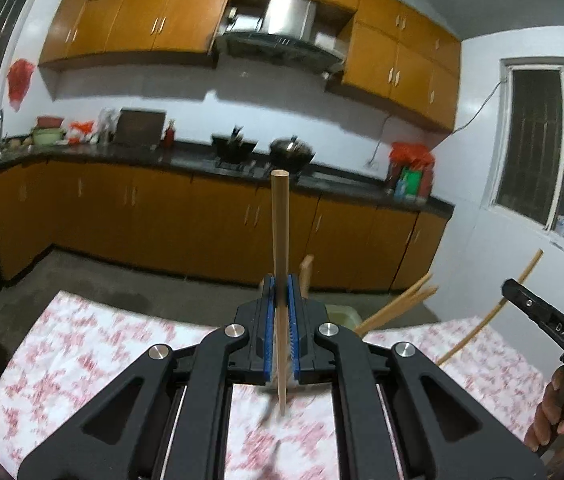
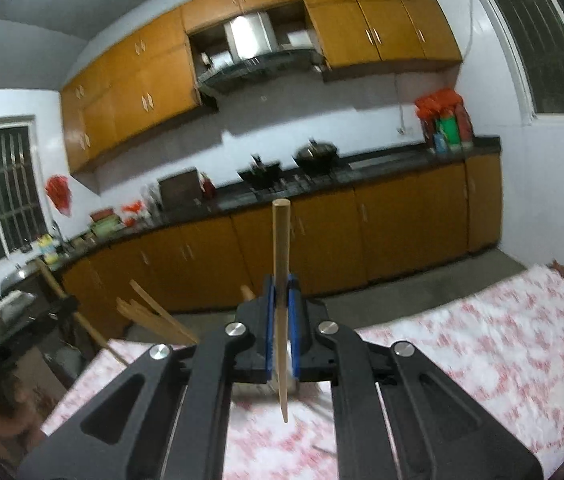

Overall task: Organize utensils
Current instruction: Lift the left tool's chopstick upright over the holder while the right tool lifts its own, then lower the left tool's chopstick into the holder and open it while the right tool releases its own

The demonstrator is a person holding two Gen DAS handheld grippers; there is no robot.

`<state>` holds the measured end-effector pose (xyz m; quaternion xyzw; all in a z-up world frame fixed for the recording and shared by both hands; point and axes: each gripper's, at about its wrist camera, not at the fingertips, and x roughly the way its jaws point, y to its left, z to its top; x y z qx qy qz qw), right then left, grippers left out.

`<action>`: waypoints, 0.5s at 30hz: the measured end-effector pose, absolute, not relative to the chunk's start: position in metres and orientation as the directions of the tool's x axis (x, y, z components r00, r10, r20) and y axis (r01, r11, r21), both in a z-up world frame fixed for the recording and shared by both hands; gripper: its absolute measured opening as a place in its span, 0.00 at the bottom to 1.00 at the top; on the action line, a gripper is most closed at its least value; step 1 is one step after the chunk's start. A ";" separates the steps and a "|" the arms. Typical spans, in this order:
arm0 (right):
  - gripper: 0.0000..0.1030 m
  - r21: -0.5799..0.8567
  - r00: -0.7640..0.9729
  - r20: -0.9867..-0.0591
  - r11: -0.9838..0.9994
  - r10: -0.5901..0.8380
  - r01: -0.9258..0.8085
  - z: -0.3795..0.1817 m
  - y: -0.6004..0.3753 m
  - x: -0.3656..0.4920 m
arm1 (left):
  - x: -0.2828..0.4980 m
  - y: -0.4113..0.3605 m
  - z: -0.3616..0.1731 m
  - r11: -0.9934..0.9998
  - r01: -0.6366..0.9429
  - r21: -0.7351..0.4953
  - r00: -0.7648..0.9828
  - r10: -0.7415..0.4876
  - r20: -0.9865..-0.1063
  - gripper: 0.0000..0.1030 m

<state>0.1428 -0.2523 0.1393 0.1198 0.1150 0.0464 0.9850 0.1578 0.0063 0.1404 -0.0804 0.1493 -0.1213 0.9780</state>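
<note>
Nearest your left lens is the left gripper (image 1: 281, 292), its blue-padded jaws clamped on a wooden chopstick (image 1: 280, 240) that stands nearly upright, thick end at twelve o'clock and thin tip hanging below the pads over the red-and-white floral tablecloth (image 1: 82, 344). At four o'clock in that view, your right hand (image 1: 558, 412) grips the other tool's black handle, and a second chopstick (image 1: 490, 310) slants up past it toward two o'clock. Just behind your left jaws, toward one o'clock, several more chopsticks (image 1: 398, 306) fan out of a pale green container (image 1: 342, 314), of which only the rim shows.

In your right view, the right gripper (image 2: 281, 294) is likewise closed on its own chopstick (image 2: 281, 260), upright, tip dangling over the cloth. The fanned sticks sit at nine o'clock there.

Both views are blurred. Orange cabinets (image 1: 142, 12) and a dark counter (image 1: 142, 156) fill the background.
</note>
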 end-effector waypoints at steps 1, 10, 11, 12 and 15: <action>0.08 0.244 0.974 -0.186 0.967 0.127 -0.079 0.149 -0.248 0.143 | 0.158 0.003 0.145 0.957 0.221 -0.191 0.929 -0.265 -0.257 0.07; 0.08 0.227 0.990 -0.032 0.965 0.139 -0.129 0.194 -0.227 0.168 | 0.181 -0.026 0.180 0.961 0.231 -0.154 0.962 -0.249 -0.115 0.07; 0.08 0.223 0.991 -0.027 0.967 0.134 -0.125 0.194 -0.226 0.174 | 0.185 -0.028 0.179 0.963 0.222 -0.152 0.965 -0.240 -0.108 0.07; 0.08 0.219 0.991 -0.026 0.968 0.131 -0.122 0.194 -0.224 0.178 | 0.191 -0.029 0.178 0.965 0.214 -0.151 0.968 -0.230 -0.104 0.07; 0.08 0.210 0.992 -0.034 0.971 0.124 -0.114 0.189 -0.221 0.193 | 0.201 -0.029 0.174 0.965 0.204 -0.163 0.970 -0.222 -0.099 0.07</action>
